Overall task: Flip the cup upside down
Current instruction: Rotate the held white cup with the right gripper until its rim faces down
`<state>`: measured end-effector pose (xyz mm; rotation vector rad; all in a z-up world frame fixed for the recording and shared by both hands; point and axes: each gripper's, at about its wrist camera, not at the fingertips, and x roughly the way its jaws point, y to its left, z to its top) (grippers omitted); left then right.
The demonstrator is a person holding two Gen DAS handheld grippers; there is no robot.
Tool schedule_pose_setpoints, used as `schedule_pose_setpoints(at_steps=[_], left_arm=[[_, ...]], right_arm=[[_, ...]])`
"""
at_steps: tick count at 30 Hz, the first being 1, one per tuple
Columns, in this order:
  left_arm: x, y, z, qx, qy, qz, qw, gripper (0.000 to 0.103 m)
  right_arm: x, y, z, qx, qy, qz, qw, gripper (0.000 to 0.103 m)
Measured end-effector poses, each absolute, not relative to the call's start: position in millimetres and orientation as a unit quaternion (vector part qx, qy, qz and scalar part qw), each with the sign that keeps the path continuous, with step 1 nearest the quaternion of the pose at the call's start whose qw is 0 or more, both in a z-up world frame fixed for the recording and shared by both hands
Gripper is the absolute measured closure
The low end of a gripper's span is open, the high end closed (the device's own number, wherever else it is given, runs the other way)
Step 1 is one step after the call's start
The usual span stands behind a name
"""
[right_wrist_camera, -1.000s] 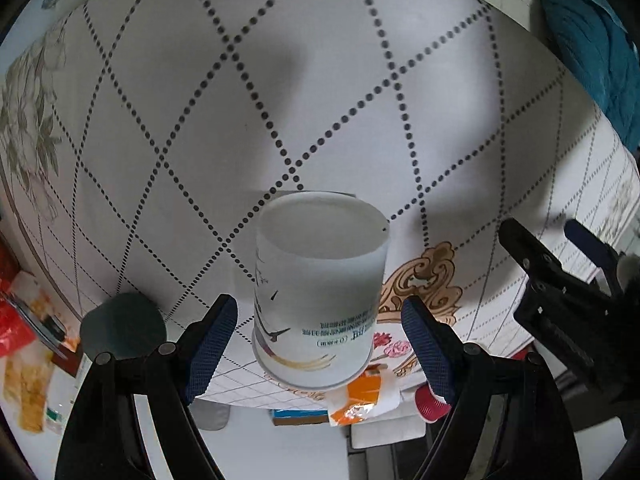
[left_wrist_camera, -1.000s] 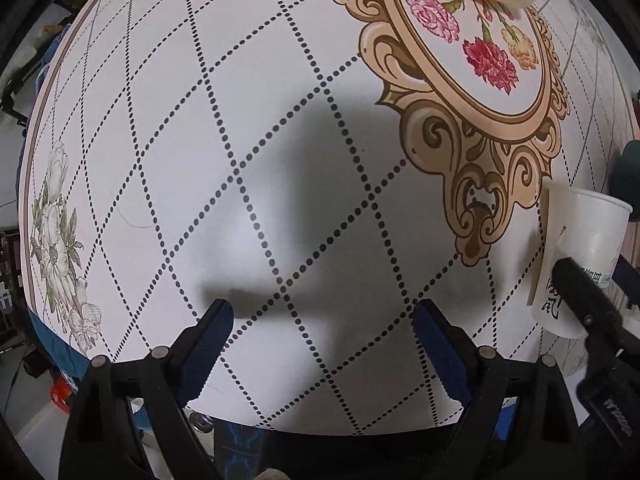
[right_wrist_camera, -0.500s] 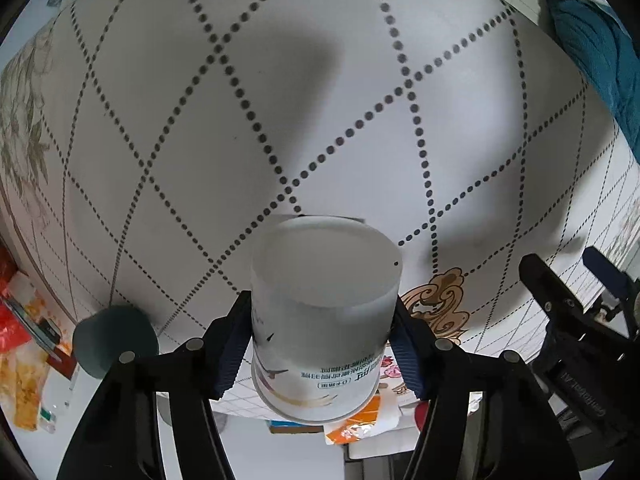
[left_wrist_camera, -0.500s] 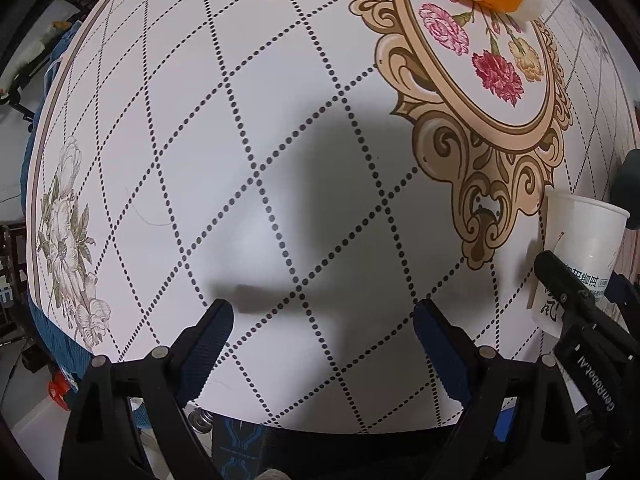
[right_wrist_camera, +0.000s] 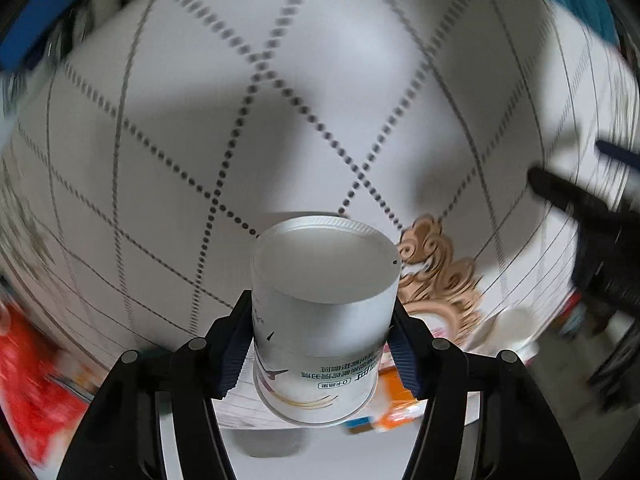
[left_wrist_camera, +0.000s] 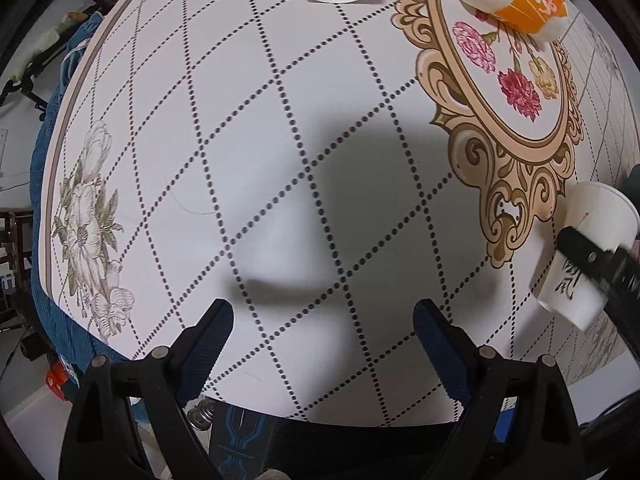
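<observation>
Table [left_wrist_camera: 304, 128]: patterned cloth; we hold both grippers over it.

Right gripper [right_wrist_camera: 320, 344]: jaws closed on cup [right_wrist_camera: 324, 304] mid-wall, cup lifted near table's right side.

Left gripper [left_wrist_camera: 324, 324]: jaws wide apart, nothing held.

Step, our judgement: grasp made, flip begun.

Cup long axis runs along fingers, flat base pointing away.

Next: wrist roll, rim down, set gently.

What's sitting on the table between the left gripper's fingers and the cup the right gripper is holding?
Only patterned tablecloth. In the left wrist view, the stretch from the left gripper to the paper cup at far right holds only dotted lattice, shadow and the gold scroll print.
</observation>
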<state>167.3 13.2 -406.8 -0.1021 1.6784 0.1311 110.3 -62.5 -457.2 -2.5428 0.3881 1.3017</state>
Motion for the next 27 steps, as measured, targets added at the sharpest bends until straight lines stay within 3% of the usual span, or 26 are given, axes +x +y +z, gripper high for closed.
schedule_pose_setpoints(at_steps=[12, 20, 27], left_arm=[[161.6, 35.3, -393.4, -0.047, 0.739, 0.067, 0.669, 0.011], [159.5, 35.8, -389.8, -0.045, 0.738, 0.067, 0.670, 0.011], [155.2, 33.9, -385.9, -0.039, 0.736, 0.066, 0.672, 0.011]], right_arm=[[176.4, -16.2, -451.0, -0.754, 0.421, 0.424, 0.271, 0.039], [265.2, 10.2, -454.5, -0.584, 0.640, 0.359, 0.347, 0.039], [327.4, 1.7, -459.6, -0.442, 0.753, 0.298, 0.385, 0.039]])
